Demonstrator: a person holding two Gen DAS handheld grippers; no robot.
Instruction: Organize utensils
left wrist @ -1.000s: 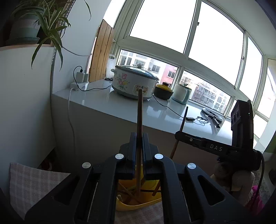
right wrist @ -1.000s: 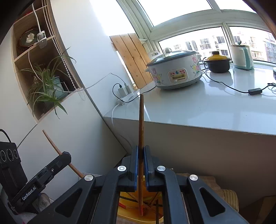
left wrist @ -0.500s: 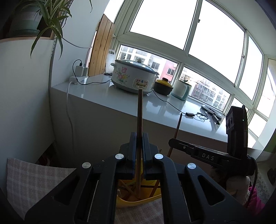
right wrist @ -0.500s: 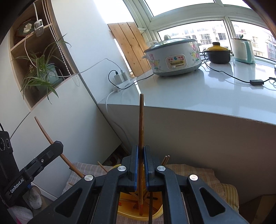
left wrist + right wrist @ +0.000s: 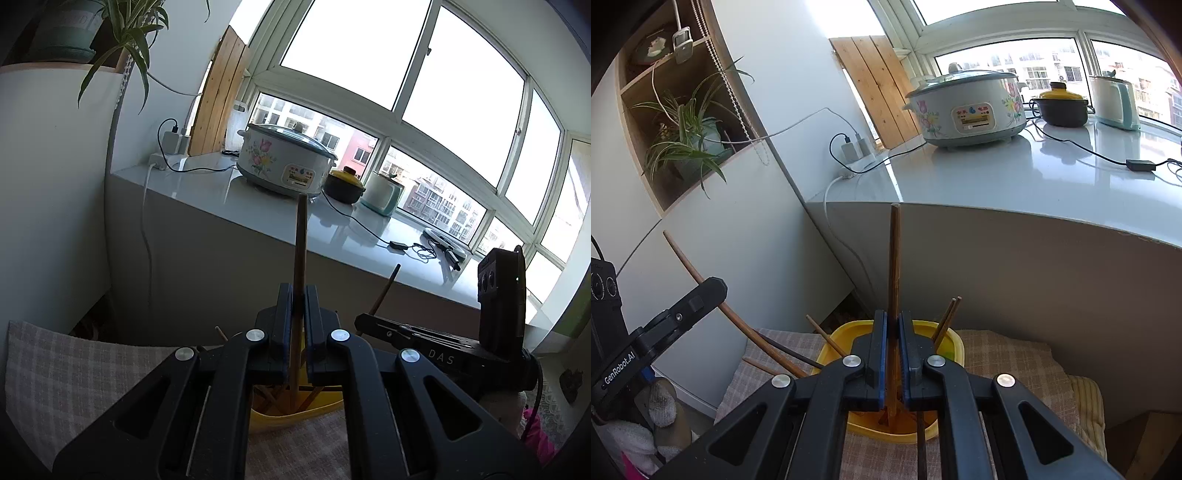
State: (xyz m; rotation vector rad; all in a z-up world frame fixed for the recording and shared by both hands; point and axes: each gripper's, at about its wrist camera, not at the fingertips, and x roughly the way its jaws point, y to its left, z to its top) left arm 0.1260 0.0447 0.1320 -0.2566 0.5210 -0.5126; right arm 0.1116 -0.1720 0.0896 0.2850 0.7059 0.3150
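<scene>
Chopsticks, one to each gripper. The left gripper (image 5: 295, 314) pinches a brown chopstick (image 5: 300, 243) between its pads, upright, its top end rising in front of the counter (image 5: 258, 218) and its lower end dipping into the yellow tub (image 5: 291, 415) below. The right gripper (image 5: 893, 332) is pressed together on another chopstick (image 5: 894, 258), also upright, with its lower end down inside the same tub (image 5: 955, 341).

More chopsticks (image 5: 947, 317) lean loose in the tub, some tips poking over its rim, and one lies across the left rim onto the cloth. The tub sits on a checked cloth (image 5: 1004, 354), which shows to the left in the left wrist view (image 5: 74, 365).

Each gripper appears in the other's camera: the right one to the right in the left view, labelled DAS, and the left one to the left in the right view, marked GenRobot.AI, with its stick slanting up past it.

Behind, the counter carries a floral rice cooker (image 5: 967, 107), a dark pot (image 5: 1060, 107) with a yellow lid, a pale kettle (image 5: 1115, 101) and trailing cables. A wooden board (image 5: 875, 85) leans at the window corner. A spider plant (image 5: 683, 136) sits in a wall shelf to the left.
</scene>
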